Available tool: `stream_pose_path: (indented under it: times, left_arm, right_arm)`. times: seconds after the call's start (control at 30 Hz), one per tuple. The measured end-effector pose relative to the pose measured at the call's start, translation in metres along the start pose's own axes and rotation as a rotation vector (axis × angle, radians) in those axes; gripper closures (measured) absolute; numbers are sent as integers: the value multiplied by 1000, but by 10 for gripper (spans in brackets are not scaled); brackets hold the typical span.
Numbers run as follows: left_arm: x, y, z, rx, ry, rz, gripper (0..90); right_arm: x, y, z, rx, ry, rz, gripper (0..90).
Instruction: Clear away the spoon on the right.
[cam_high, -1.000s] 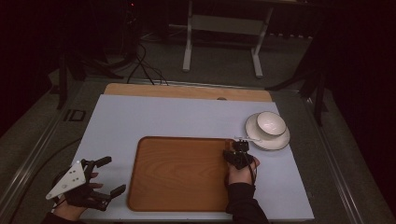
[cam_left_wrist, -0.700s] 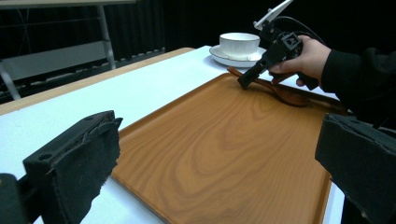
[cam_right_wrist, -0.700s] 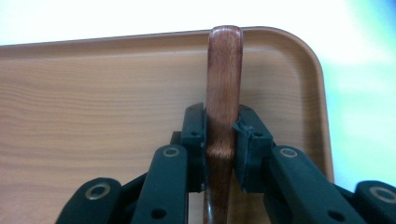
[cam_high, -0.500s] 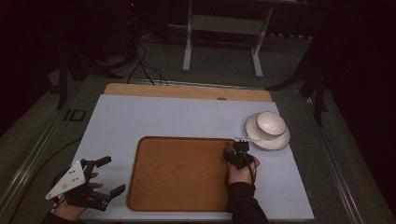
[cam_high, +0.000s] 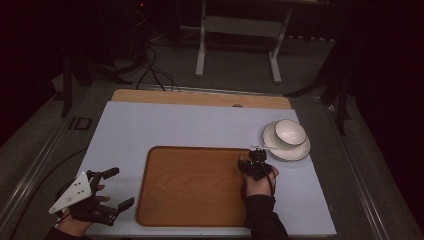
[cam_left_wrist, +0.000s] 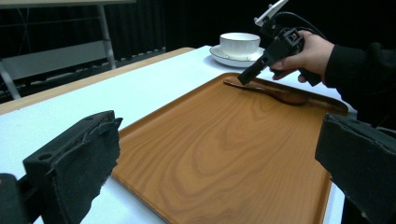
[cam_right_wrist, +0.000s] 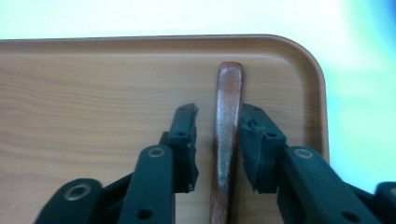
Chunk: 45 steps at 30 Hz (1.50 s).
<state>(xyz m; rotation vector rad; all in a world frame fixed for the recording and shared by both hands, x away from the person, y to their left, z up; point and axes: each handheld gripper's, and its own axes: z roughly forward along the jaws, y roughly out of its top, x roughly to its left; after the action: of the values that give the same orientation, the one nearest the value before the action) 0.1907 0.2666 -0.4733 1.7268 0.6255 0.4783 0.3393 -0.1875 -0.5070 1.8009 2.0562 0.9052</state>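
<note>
At lower left of the high view, the left gripper (cam_high: 116, 189) rests wide open beside the tray (cam_high: 190, 220). Centre-right, the right gripper (cam_high: 248, 162) has just been opening, jaws loose around the wooden spoon (cam_right_wrist: 225, 140) lying on the tray: placement looks finished, so next comes lifting clear without nudging it.

The right gripper (cam_high: 256, 161) is held in a hand (cam_high: 260, 182) whose dark-sleeved forearm enters from below. It points forward and down, and its jaws have just been opening; they now stand a little apart, with a slim wooden handle between them, seemingly free of the pads. The left gripper (cam_high: 112, 187) sits low in the other hand (cam_high: 80, 217), pointing sideways, its jaws spread wide and holding nothing.
</note>
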Motion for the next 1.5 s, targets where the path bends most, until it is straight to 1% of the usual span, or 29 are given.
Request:
stream_pose_path:
  times: [0.07,0.17,0.27,0.33,0.4,0.43,0.47,0.53,0.7,0.73,0.77,0.83,1.0,1.1,1.23,1.33,1.5]
  left_arm:
    - [0,0,0,0,0,1,0]
    - [0,0,0,3,0,2,0]
    - [0,0,1,3,0,1,0]
    - [0,0,1,3,0,-2,0]
    - [0,0,1,4,1,-1,0]
    - [0,0,0,4,1,0,0]
    - [0,0,0,4,1,1,0]
    - [0,-1,0,4,1,1,0]
    - [0,-1,-1,-1,4,-3,0]
    - [0,-1,-1,0,4,-3,0]
    - [0,-1,-1,1,4,-3,0]
    - [0,-1,0,4,2,-1,0]
    - [-1,-1,0,4,1,-1,0]
    - [0,-1,0,5,-1,-1,0]
    - [-1,-1,0,5,0,-3,0]
    - [-1,-1,1,11,0,-1,0]
    - [0,-1,1,14,2,0,0]
  right_arm:
    - [0,1,-4,1,17,-2,607]
    - [0,4,-8,4,33,-20,525]
    - [1,6,-13,5,50,-38,417]
    - [3,7,-18,-13,44,-57,349]
    - [5,6,-21,-25,61,-62,304]
    - [5,6,-23,-36,67,-57,292]
    - [5,6,-26,-37,83,-61,267]
    - [6,6,-30,-51,107,-67,249]
    - [9,5,-38,-78,143,-104,183]
    - [9,5,-40,-88,142,-119,173]
    - [9,5,-42,-97,152,-126,170]
    - [7,5,-46,-108,167,-123,170]
    - [4,6,-57,-132,189,-152,177]
    - [0,5,-63,-137,190,-169,185]
    - [-8,3,-72,-150,201,-184,185]
    - [-13,1,-81,-170,211,-200,187]
    - [-24,-5,-93,-180,236,-206,187]
